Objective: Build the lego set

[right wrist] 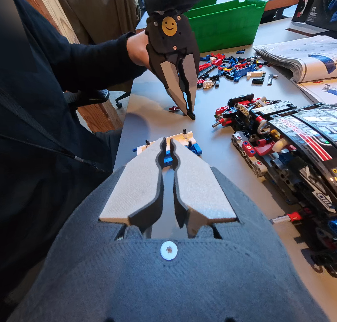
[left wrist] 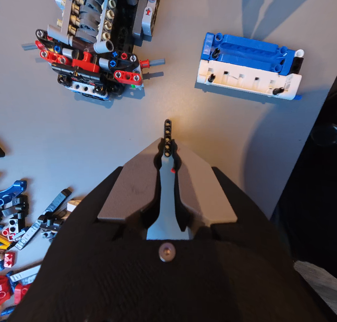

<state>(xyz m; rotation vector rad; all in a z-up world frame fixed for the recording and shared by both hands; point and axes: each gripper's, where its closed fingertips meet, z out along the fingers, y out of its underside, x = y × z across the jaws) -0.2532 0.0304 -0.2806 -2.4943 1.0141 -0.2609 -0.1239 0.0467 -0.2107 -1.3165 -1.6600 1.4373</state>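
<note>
My left gripper (left wrist: 167,145) is shut on a short black beam with holes (left wrist: 167,130), whose tip sticks out past the fingertips. In the right wrist view this gripper (right wrist: 188,113) points down and the beam (right wrist: 192,116) touches the grey table. A blue and white panel assembly with black pins (left wrist: 249,66) lies to the right. My right gripper (right wrist: 168,139) hovers over that assembly (right wrist: 189,141), its jaws nearly together with nothing between them. The partly built car (left wrist: 94,39) lies at the far left; it also shows in the right wrist view (right wrist: 291,139).
A pile of loose pieces (left wrist: 18,222) lies at the lower left, also seen in the right wrist view (right wrist: 233,68). A small red piece (right wrist: 173,108) lies by the left gripper. A green bin (right wrist: 224,24) and booklets (right wrist: 300,61) stand behind. The table edge (right wrist: 124,123) runs beside a person's sleeve (right wrist: 82,61).
</note>
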